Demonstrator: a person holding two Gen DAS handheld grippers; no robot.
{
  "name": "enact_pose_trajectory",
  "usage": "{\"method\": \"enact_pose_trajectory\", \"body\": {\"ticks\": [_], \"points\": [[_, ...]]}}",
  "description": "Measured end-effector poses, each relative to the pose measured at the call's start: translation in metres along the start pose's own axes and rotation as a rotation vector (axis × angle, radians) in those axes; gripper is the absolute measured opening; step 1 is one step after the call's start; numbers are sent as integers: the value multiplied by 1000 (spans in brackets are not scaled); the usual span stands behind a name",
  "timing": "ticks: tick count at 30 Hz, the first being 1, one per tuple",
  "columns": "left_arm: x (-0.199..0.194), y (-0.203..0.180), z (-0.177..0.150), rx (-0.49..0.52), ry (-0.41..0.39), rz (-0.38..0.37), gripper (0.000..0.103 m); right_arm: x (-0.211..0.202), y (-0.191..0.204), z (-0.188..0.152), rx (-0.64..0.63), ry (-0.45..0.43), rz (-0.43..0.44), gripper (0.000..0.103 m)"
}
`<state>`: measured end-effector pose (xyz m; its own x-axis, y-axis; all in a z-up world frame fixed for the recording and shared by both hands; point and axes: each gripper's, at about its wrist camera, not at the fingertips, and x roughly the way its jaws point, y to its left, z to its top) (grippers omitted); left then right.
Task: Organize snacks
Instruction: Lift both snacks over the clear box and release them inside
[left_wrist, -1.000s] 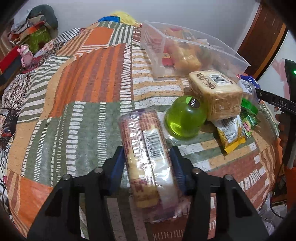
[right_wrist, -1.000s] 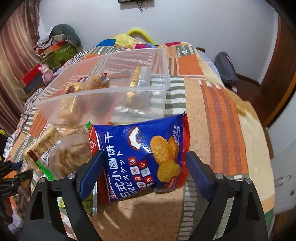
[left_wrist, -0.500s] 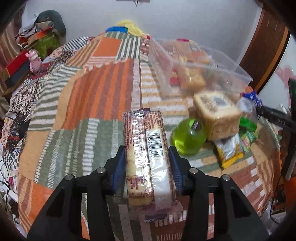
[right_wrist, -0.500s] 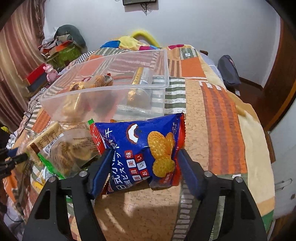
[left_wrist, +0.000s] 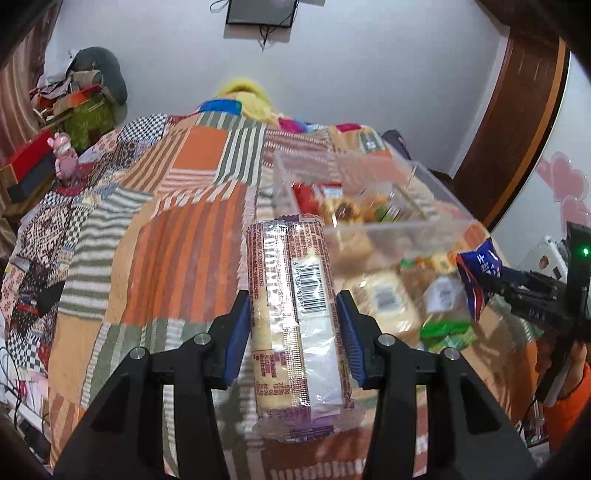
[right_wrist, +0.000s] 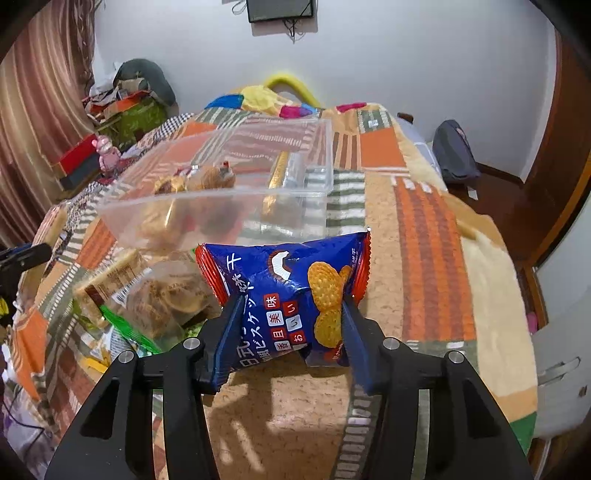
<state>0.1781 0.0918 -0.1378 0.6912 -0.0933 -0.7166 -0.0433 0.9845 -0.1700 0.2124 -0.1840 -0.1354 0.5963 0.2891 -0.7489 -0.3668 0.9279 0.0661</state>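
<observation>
Inspector: Grip status? Your left gripper (left_wrist: 291, 325) pinches the wafer pack (left_wrist: 295, 317) across its width, long axis pointing away from you; your right gripper (right_wrist: 290, 325) squeezes the blue biscuit bag (right_wrist: 286, 295), crumpling it.

Operator: And the clear bin (right_wrist: 221, 199)?

Inspector: On the quilt (right_wrist: 424, 258), just beyond the bag, slightly left. From your left tool it lies far-right. Your right hand looks nearer.

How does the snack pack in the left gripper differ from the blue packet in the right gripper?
The long clear-wrapped biscuit pack shows its pale contents and a barcode; the blue biscuit packet is opaque, printed with biscuits. The pack keeps a stiff, straight shape; the packet crumples where it is pinched. Each is clamped in a gripper, left gripper and right gripper, near the clear container.
</observation>
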Motion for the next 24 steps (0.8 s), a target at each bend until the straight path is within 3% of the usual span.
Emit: {"method": "enact_pose_trajectory", "body": {"ticks": [12,24], "points": [[8,-27,58,41,-84,-20,46,-34,6,47,2,-158,11,48],[58,-40,100,67,-75,0,46,5,25,98,0,-190,26,48]]}}
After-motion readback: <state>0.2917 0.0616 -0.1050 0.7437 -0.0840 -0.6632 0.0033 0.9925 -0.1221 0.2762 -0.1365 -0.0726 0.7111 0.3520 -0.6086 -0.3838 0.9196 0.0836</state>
